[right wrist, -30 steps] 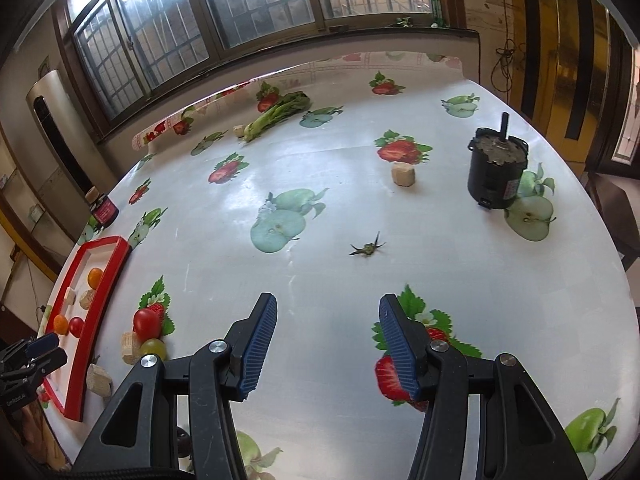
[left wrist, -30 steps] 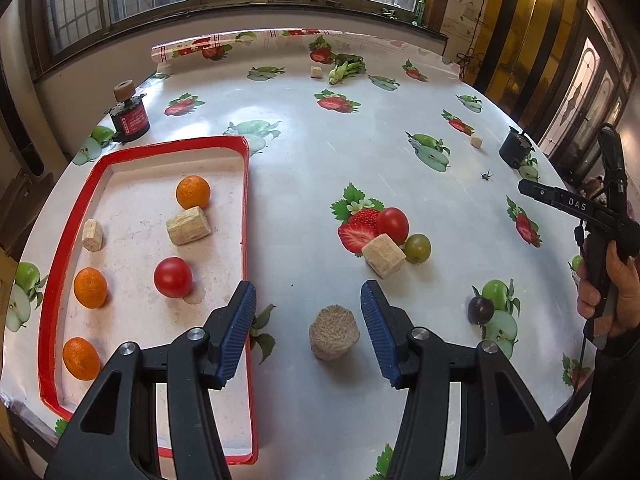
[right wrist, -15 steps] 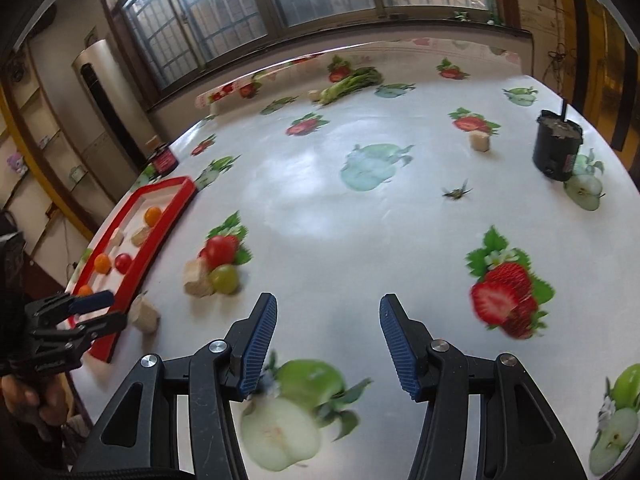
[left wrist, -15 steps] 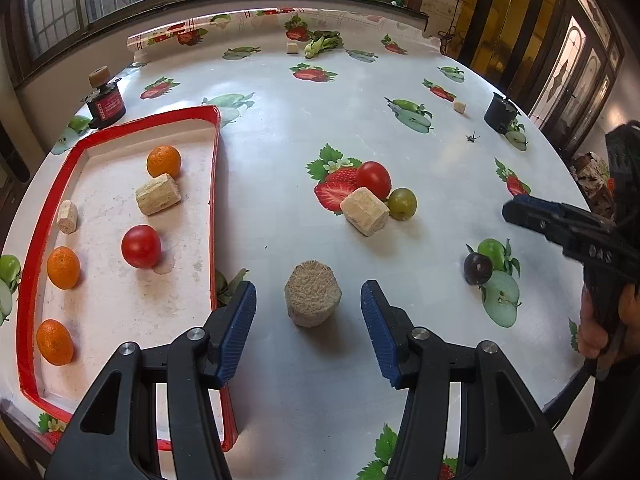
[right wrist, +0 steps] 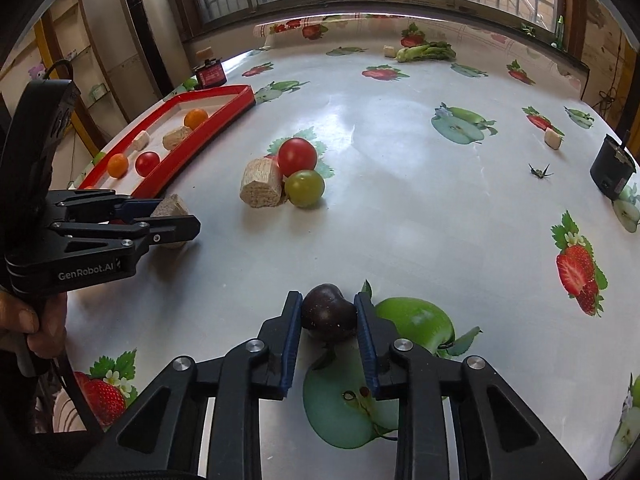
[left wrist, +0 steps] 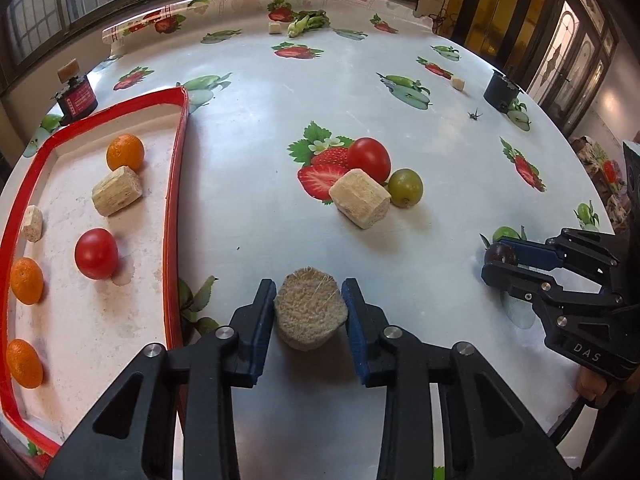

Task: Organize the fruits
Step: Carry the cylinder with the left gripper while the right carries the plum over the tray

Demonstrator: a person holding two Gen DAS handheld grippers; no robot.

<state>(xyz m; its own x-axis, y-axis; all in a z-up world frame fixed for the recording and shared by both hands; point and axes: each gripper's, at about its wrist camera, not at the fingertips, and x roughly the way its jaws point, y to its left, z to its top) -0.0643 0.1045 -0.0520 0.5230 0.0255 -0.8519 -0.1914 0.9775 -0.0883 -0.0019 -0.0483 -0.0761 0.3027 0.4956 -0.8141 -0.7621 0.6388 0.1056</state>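
**Both grippers clamped on, tray half filled**

Left gripper (left wrist: pixel 308 312) down at 6 o'clock in the left wrist view, blue pads pressed against both sides of a fibrous sugarcane chunk (left wrist: pixel 310 314) sitting on the tablecloth (left wrist: pixel 280 92), just right of the red tray (left wrist: pixel 176 184). Right gripper (right wrist: pixel 328 320) likewise at 6 o'clock in its own view, pinching a dark plum (right wrist: pixel 329 312) over a printed green apple. Neither piece looks lifted yet, judging by how low they sit.

Inside the tray already: orange (left wrist: pixel 125 152) at 12 o'clock, cane piece (left wrist: pixel 117 196) just below and touching it, small cane bit (left wrist: pixel 32 223) against the 9 o'clock rim, red tomato (left wrist: pixel 96 253) near centre, two more oranges (left wrist: pixel 26 280) down the left edge. Roughly halfway done, by the look of it.

Left outside: a tight cluster at centre table, with another red tomato (left wrist: pixel 369 160), green tomato (left wrist: pixel 405 187) and a cane block (left wrist: pixel 359 199) all touching. Also small pale cubes far off at 12 and 2 o'clock (left wrist: pixel 458 83), and leafy greens (left wrist: pixel 308 23) at the far edge, which may not count as fruit.

Legible writing: "GenRobot.AI" on the left tool's side in the right wrist view; "DAS" on the right tool in the left wrist view. Red label on the dark jar (left wrist: pixel 76 98) beyond the tray, text too small to read. Black pot (left wrist: pixel 500 89) at 2 o'clock, unmarked as far as visible.
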